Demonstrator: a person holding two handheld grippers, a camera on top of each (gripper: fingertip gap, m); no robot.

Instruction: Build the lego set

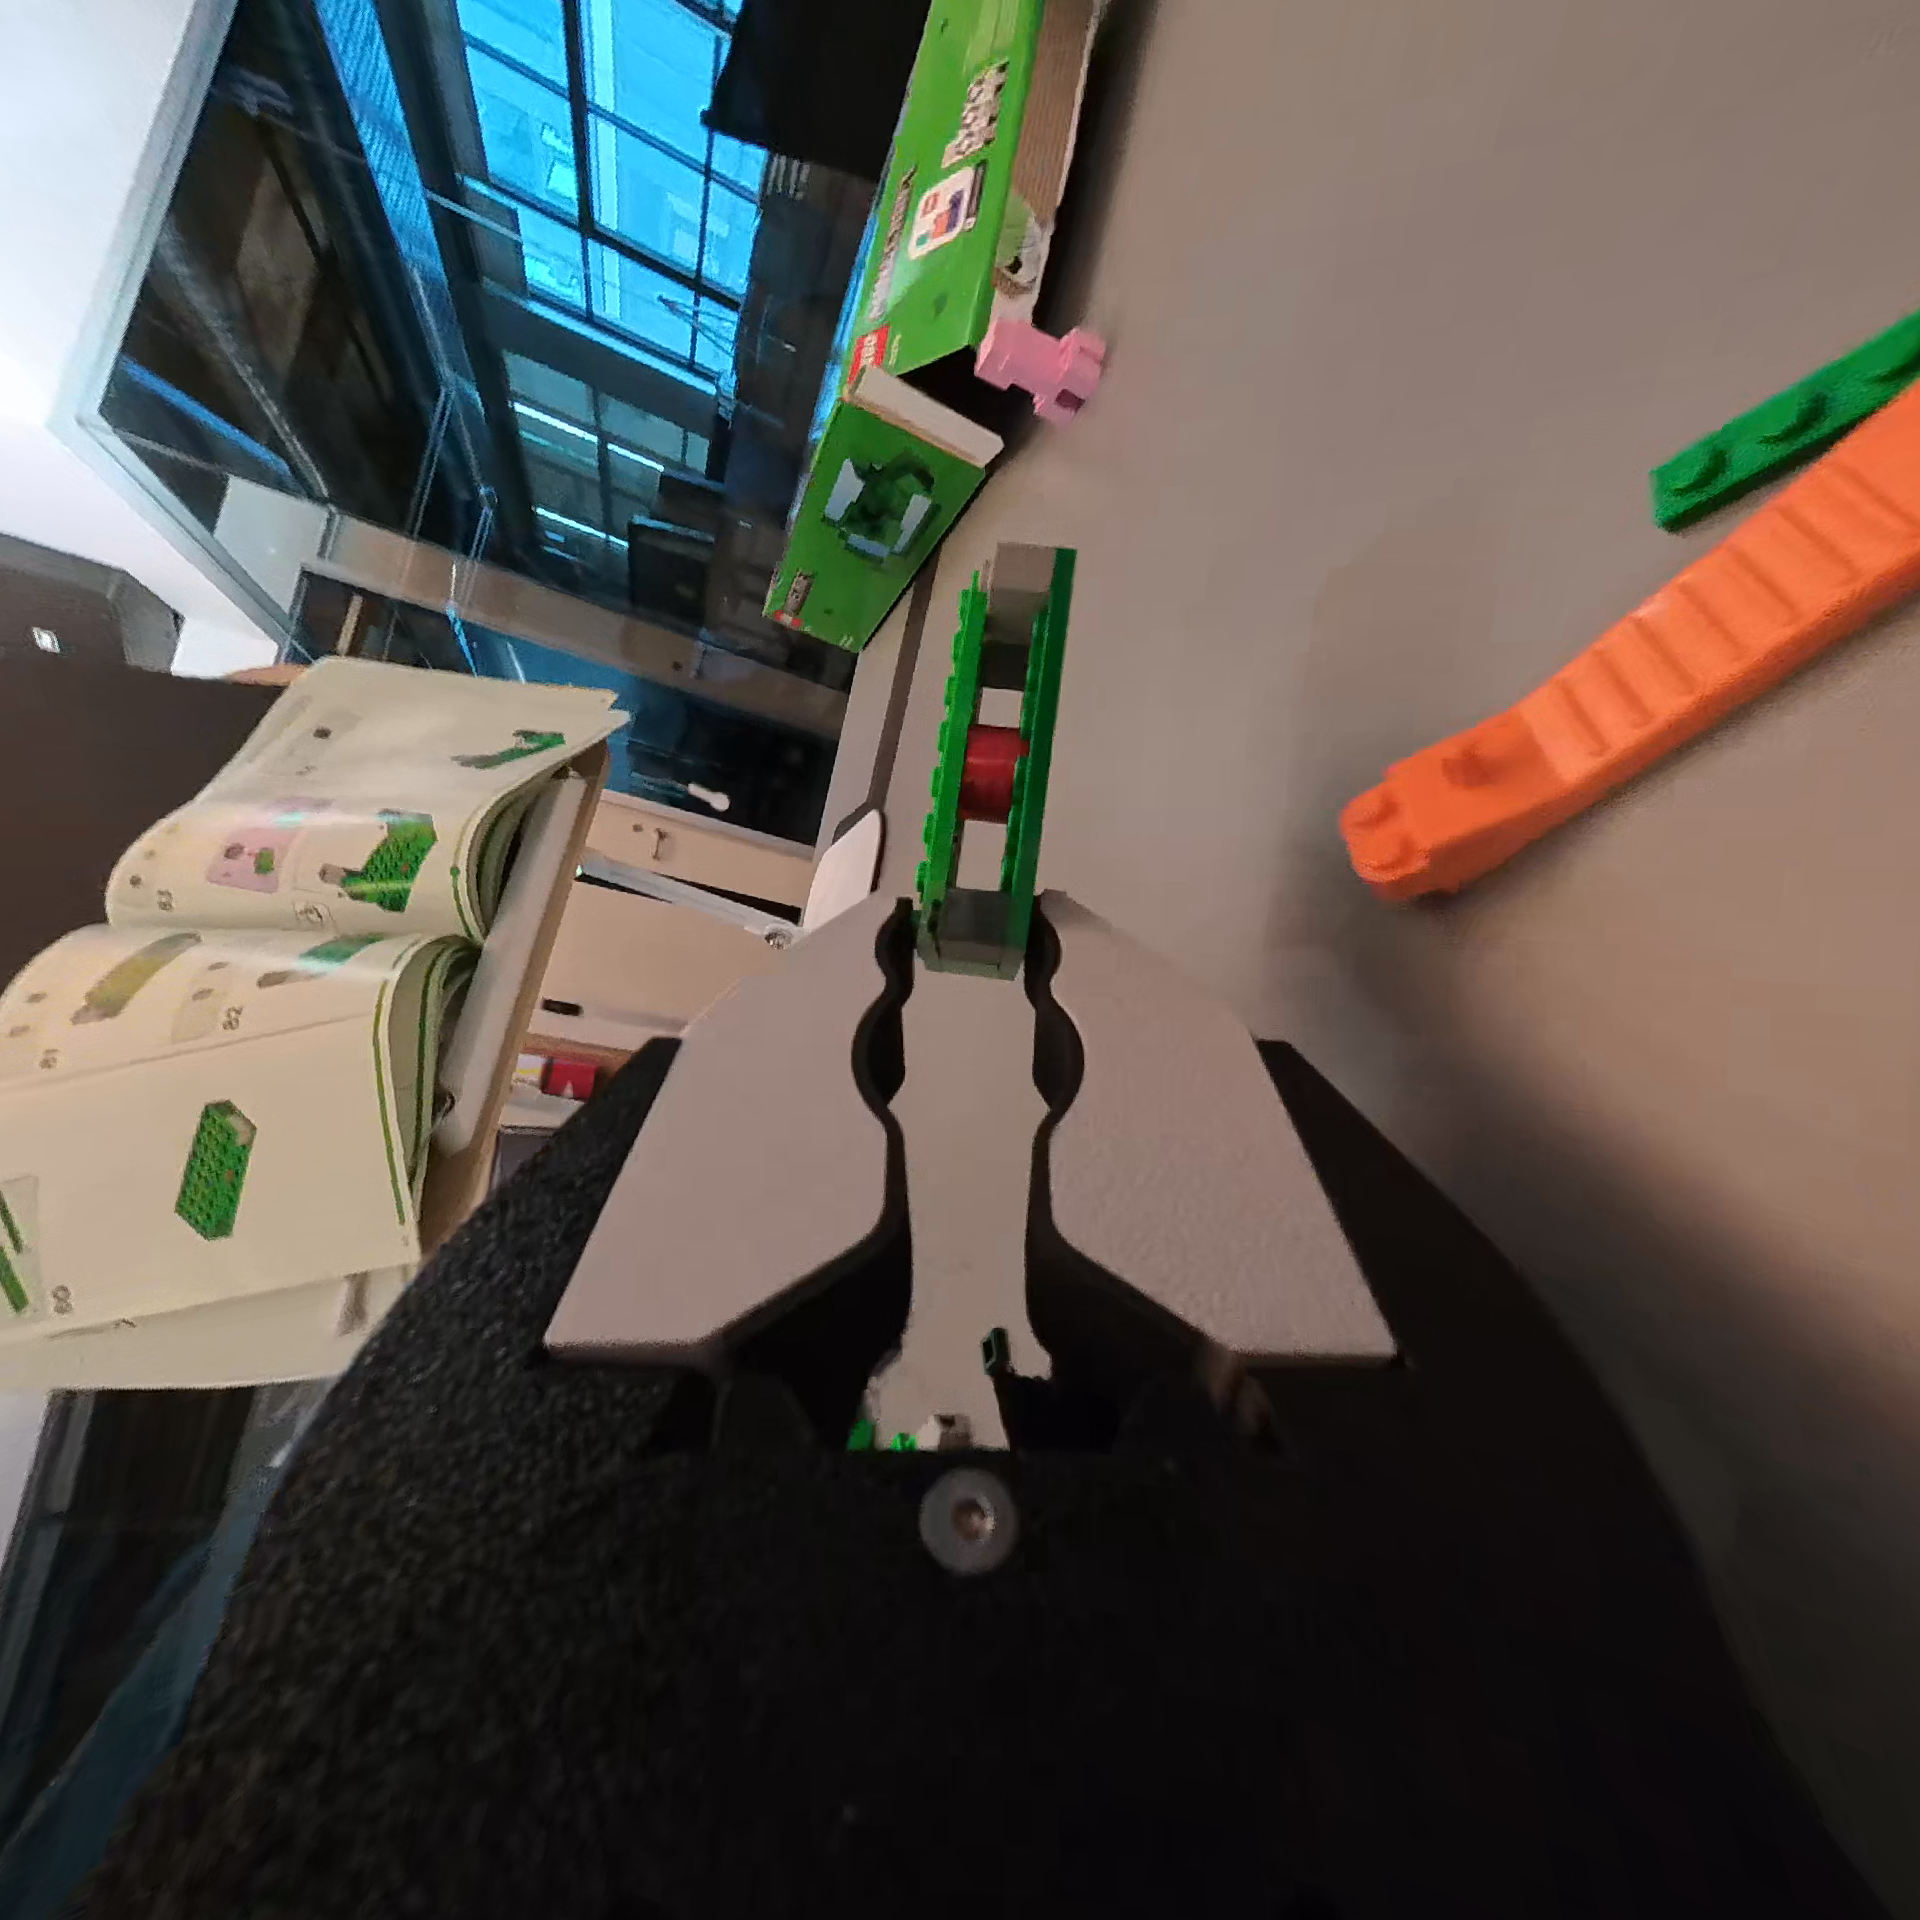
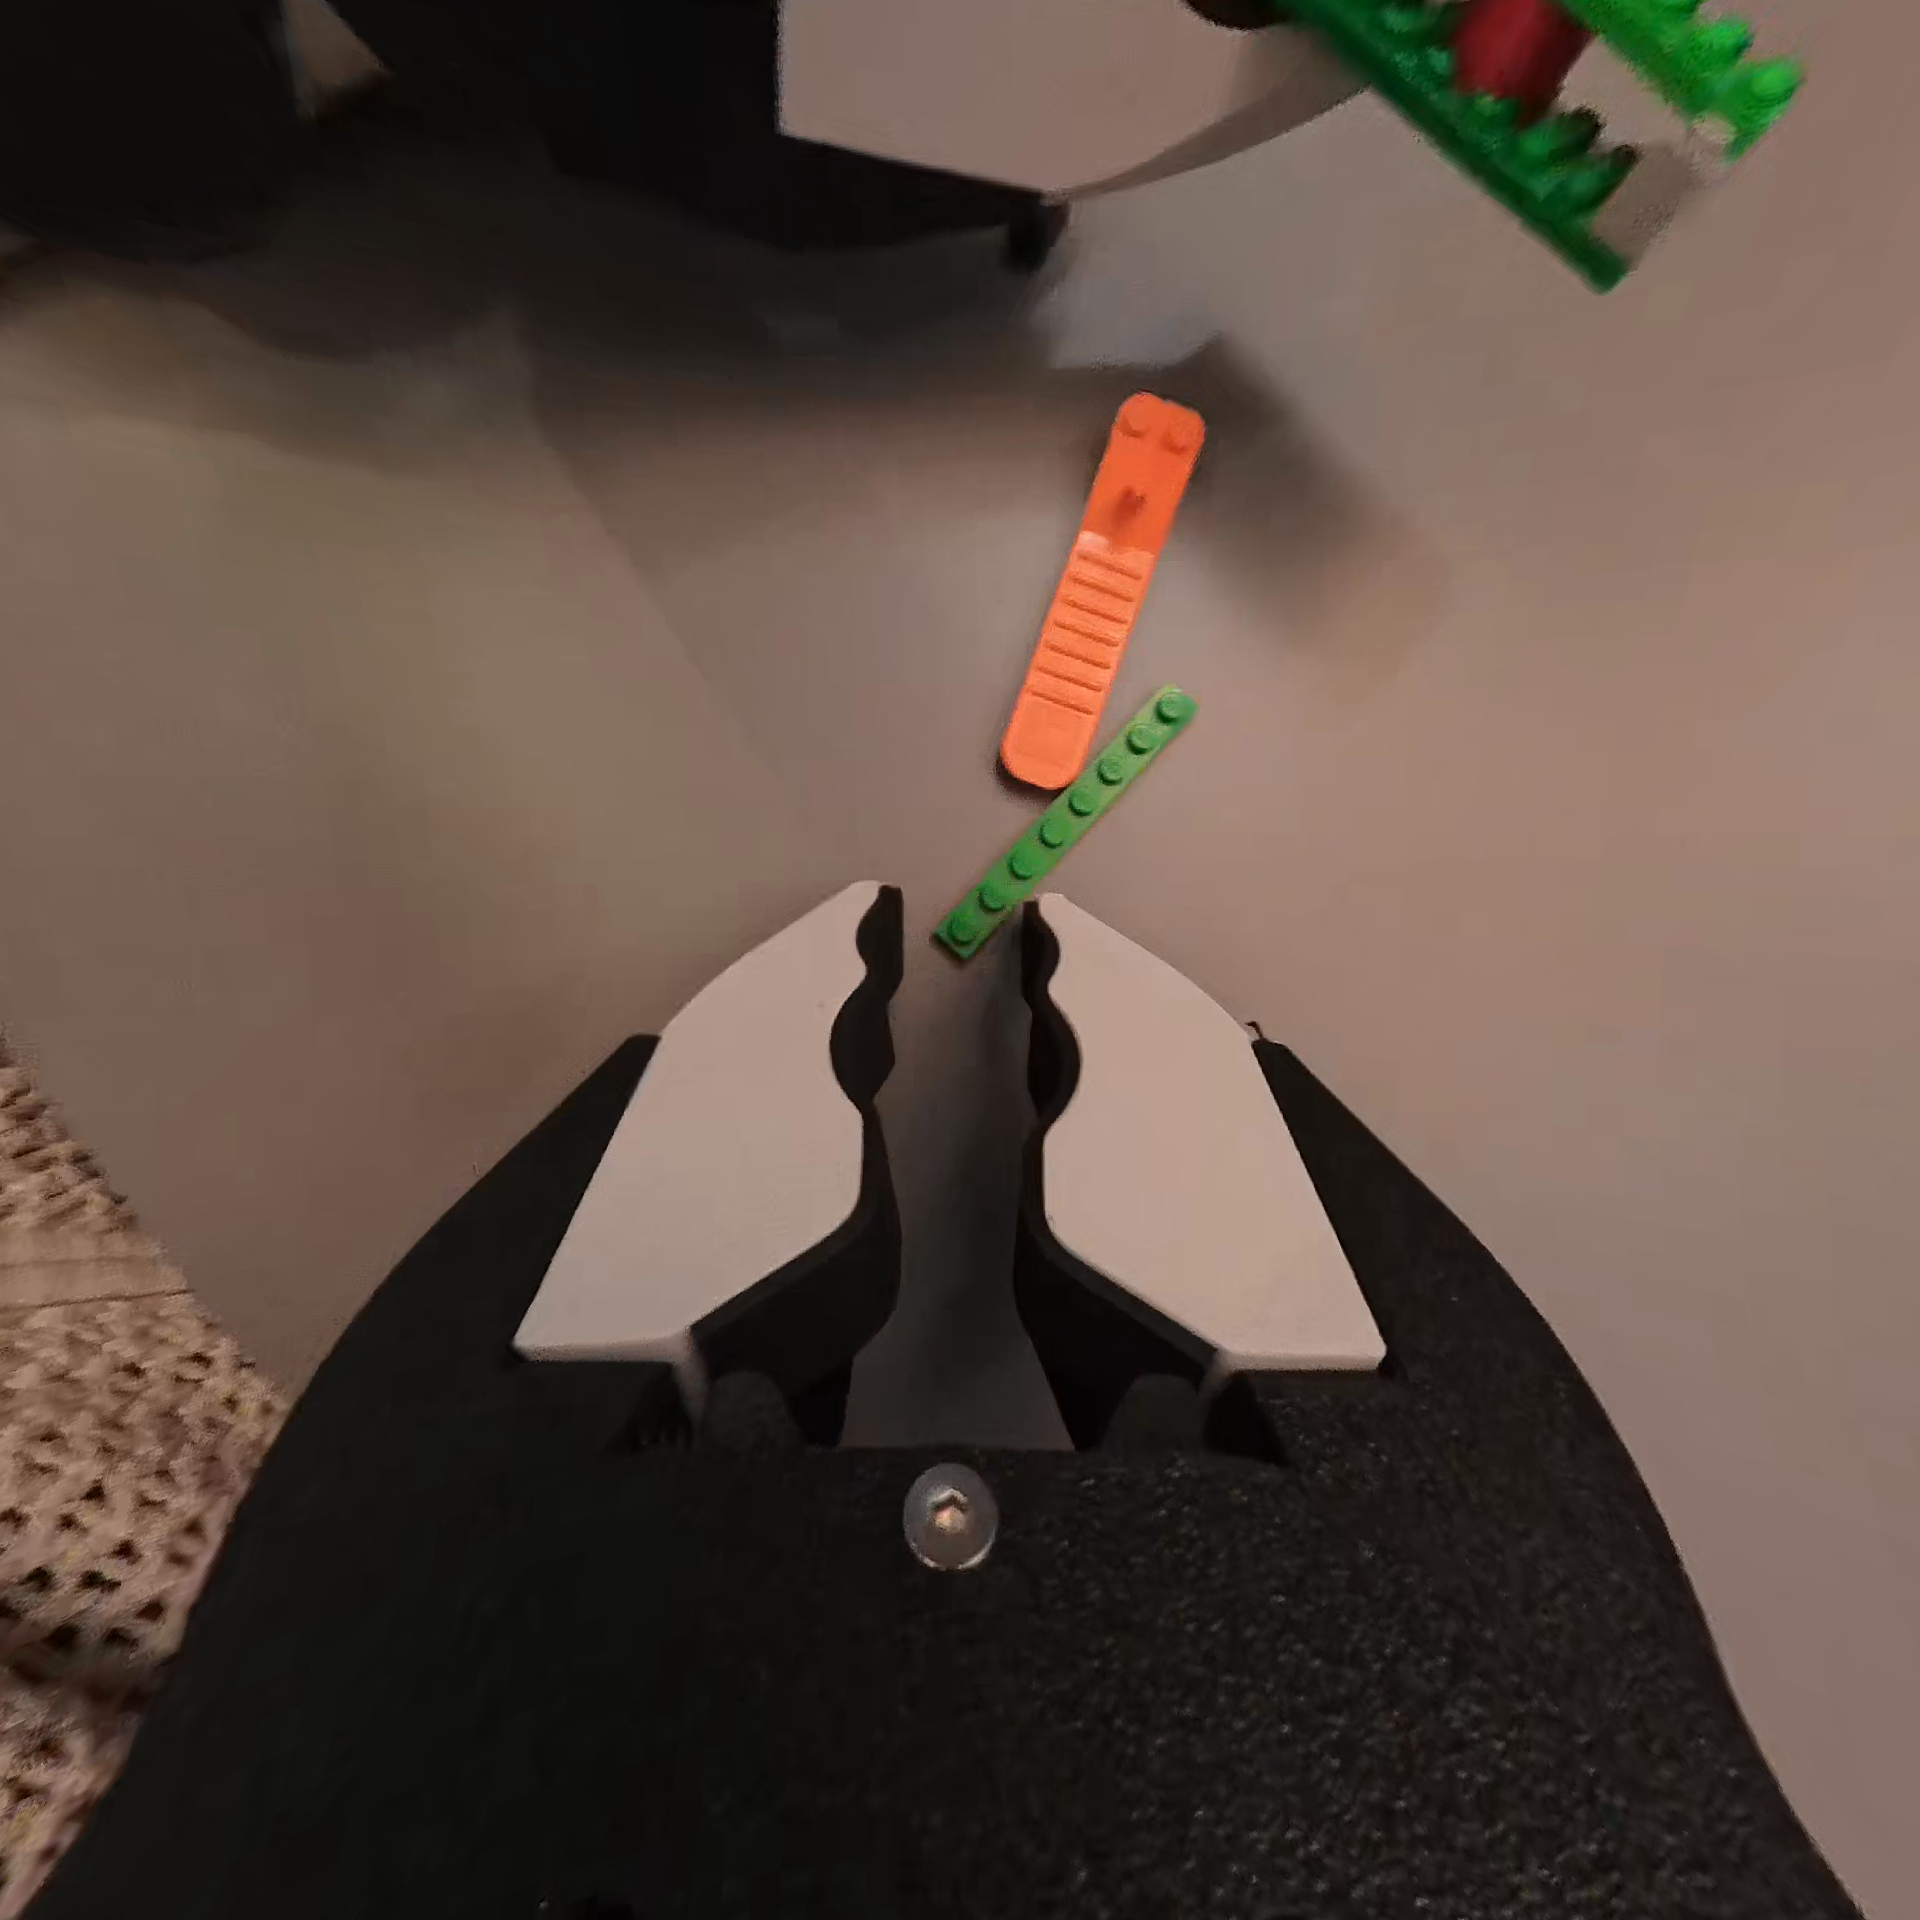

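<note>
My left gripper (image 1: pixel 971 920) is shut on the near end of a green Lego assembly (image 1: pixel 997 748), two green plates with grey bricks and a red round piece between them, held above the grey table. The same assembly shows at the top right of the right wrist view (image 2: pixel 1538 114). My right gripper (image 2: pixel 961 914) is open and empty, its fingertips just above the near end of a long green plate (image 2: pixel 1070 821) lying on the table. That plate also shows in the left wrist view (image 1: pixel 1787 442). An orange brick separator (image 2: pixel 1107 592) lies beside it and shows in the left wrist view too (image 1: pixel 1642 665).
A green Lego box (image 1: pixel 935 281) and a pink Lego figure (image 1: pixel 1044 369) lie at the table's far end. An open instruction booklet (image 1: pixel 260 987) stands on a holder at the left. A knitted sleeve (image 2: pixel 94 1351) shows at the lower left. My hands' fingertips stand some 15 cm from each other. From the right gripper's tips to the orange brick separator (image 2: pixel 1107 592) is close to 6 cm. The left camera catches it too, in the left wrist view (image 1: pixel 1621 669).
</note>
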